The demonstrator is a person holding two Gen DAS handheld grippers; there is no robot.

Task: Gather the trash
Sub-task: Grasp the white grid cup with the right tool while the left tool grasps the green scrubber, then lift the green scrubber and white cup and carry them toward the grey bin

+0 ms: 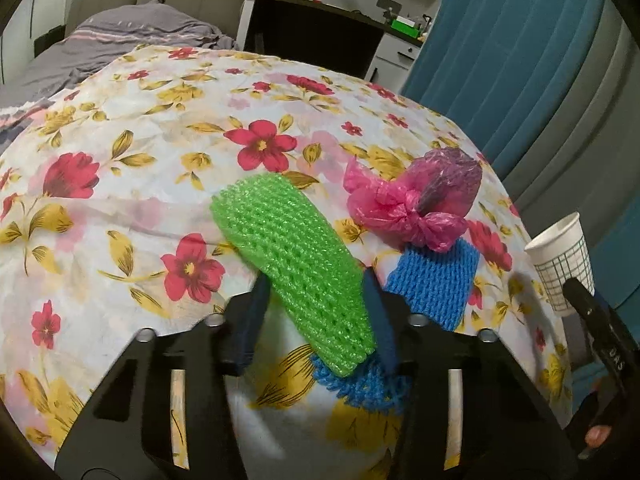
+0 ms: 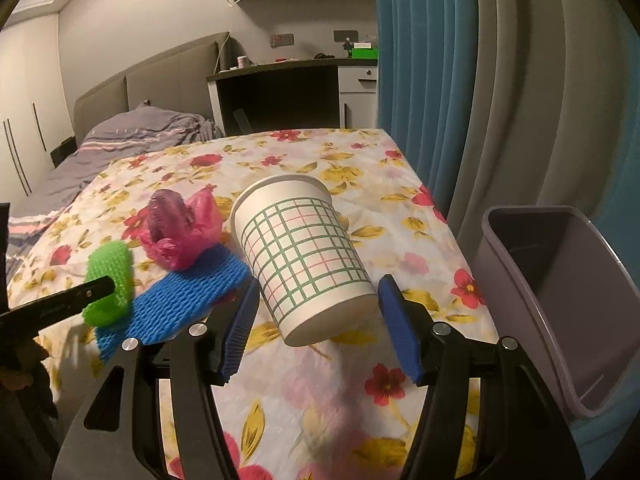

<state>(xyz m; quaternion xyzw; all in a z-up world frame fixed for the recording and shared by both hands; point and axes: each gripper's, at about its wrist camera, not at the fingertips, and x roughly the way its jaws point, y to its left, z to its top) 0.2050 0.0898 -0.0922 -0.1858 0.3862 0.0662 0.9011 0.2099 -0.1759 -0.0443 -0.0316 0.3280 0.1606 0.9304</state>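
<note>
My left gripper [image 1: 316,300] is shut on a green foam net sleeve [image 1: 288,256] and holds it above the floral tablecloth [image 1: 140,140]. A blue foam net [image 1: 436,284] lies under and right of it, with a knotted pink plastic bag [image 1: 404,204] resting on its far end. My right gripper [image 2: 316,304] is shut on a white paper cup with a grid pattern [image 2: 300,256], tilted with its rim away from me. The cup also shows at the right edge of the left wrist view [image 1: 560,256]. In the right wrist view the green net [image 2: 110,284], blue net [image 2: 180,300] and pink bag [image 2: 180,232] lie to the left.
A grey-purple bin [image 2: 560,300] stands open beside the table at the right. Blue and grey curtains [image 2: 460,100] hang behind it. A bed with grey bedding [image 2: 132,136] and a dark desk [image 2: 280,92] lie beyond the table.
</note>
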